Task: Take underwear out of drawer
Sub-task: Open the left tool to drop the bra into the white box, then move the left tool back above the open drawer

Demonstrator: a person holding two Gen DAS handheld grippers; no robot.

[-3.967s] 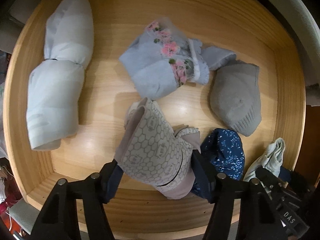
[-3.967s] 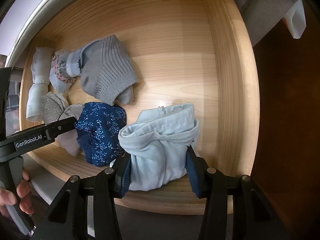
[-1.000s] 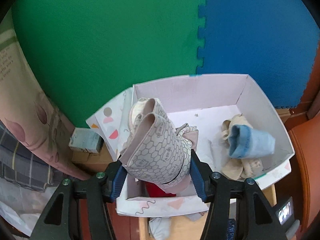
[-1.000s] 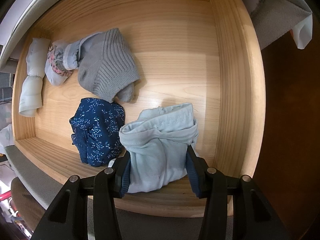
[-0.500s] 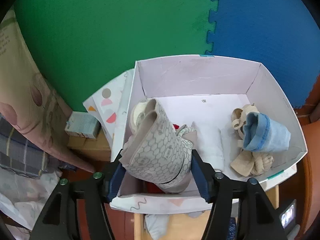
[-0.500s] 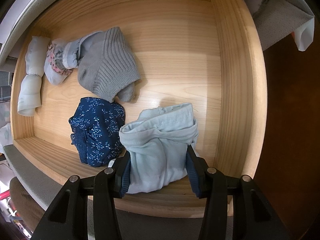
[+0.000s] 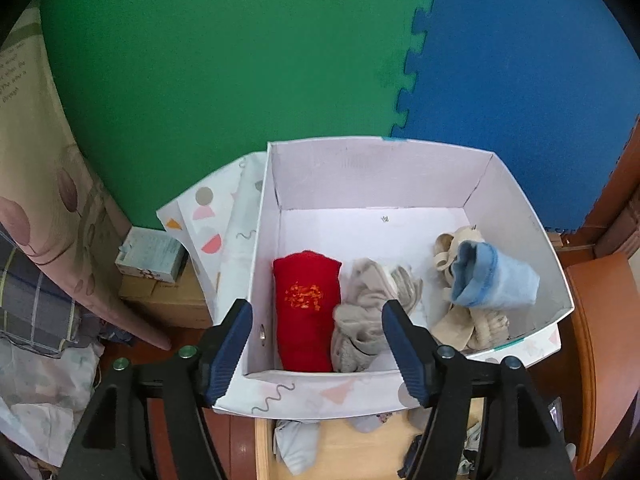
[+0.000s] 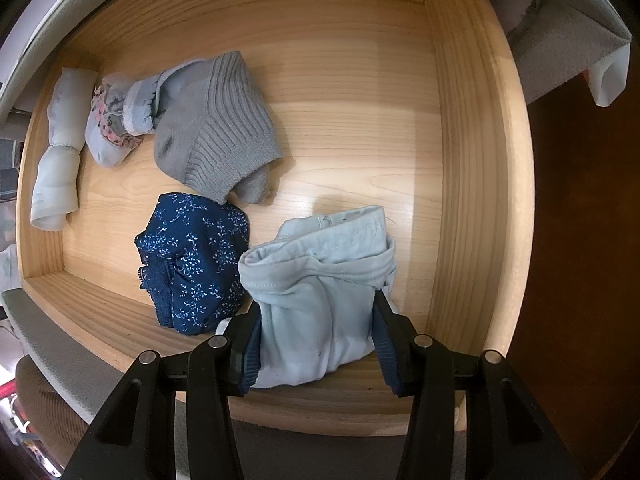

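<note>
The wooden drawer point(image 8: 472, 168) fills the right wrist view, its floor strewn with rolled garments. In the left wrist view a white cardboard box point(image 7: 372, 172) stands against green point(image 7: 224, 80) and blue foam mats point(image 7: 520, 80).

Inside the drawer, the pale blue underwear point(image 8: 320, 292) lies at the near right, clamped between the jaws of the right gripper point(image 8: 318, 344). Just to its left sits a navy floral underwear roll point(image 8: 192, 260), touching a grey ribbed garment point(image 8: 216, 128) behind it. Farther left lie a floral grey-blue roll point(image 8: 116, 124) and, along the left wall, a long white roll point(image 8: 60, 148).

The left gripper point(image 7: 318, 350) hovers over the box's near wall with its jaws apart and nothing between them. In the box lie a red roll point(image 7: 306, 308), a crumpled grey-beige patterned underwear point(image 7: 368, 312) touching its right side, and, toward the right wall, a blue roll point(image 7: 496, 280) resting on beige cloth point(image 7: 456, 324).
</note>
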